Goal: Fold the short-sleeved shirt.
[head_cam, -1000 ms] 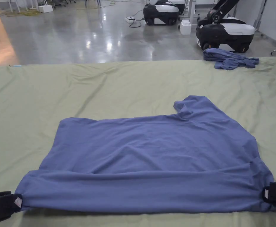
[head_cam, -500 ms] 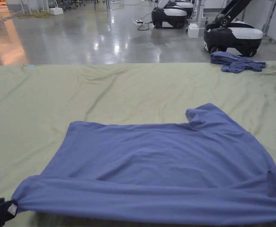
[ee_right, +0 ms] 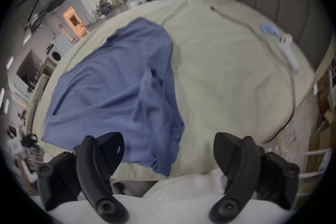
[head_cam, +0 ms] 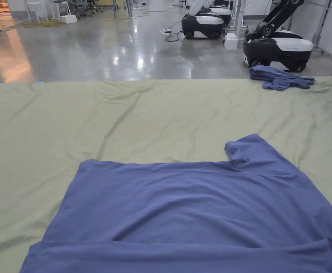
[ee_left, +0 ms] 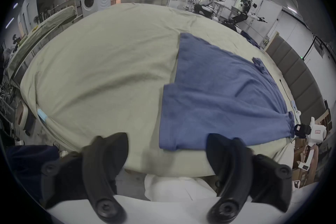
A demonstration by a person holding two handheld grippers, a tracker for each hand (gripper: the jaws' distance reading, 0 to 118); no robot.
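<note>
Lying at 6 o'clock on the sheet, the shirt seems to have only its near edge turned over, so most folding is left, and left gripper and right gripper gape wide, empty.

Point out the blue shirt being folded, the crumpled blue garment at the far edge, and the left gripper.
blue shirt (head_cam: 183, 202): head view, middle of its flat body.
crumpled blue garment (head_cam: 279, 79): head view, centre of the heap.
left gripper (ee_left: 167, 153): left gripper view, midway between its open jaws.
</note>
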